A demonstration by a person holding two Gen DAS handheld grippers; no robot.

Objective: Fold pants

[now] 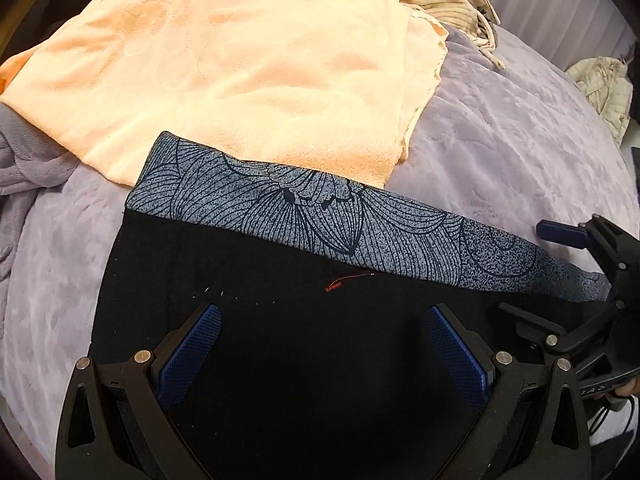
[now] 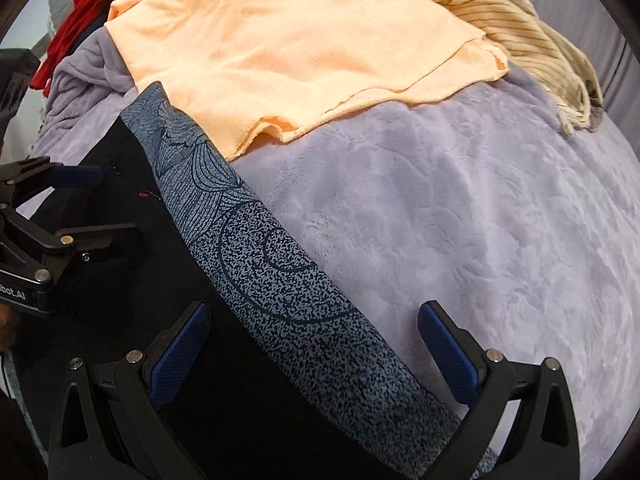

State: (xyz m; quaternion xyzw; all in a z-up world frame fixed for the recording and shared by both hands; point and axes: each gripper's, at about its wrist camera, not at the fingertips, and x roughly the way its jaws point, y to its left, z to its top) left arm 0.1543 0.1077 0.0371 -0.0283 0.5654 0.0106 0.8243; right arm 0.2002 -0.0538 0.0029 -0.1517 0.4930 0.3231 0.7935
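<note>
Lavender plush blanket (image 2: 460,208) covers the whole bed, with grey curtain behind; a peach towel (image 1: 248,68) lies across its far part, a tan striped garment (image 2: 516,20) beyond it; black pants (image 1: 280,340) with patterned grey waistband (image 2: 280,280) lie flat on the near edge, both left gripper (image 1: 324,348) and right gripper (image 2: 316,344) hovering spread wide, empty
</note>
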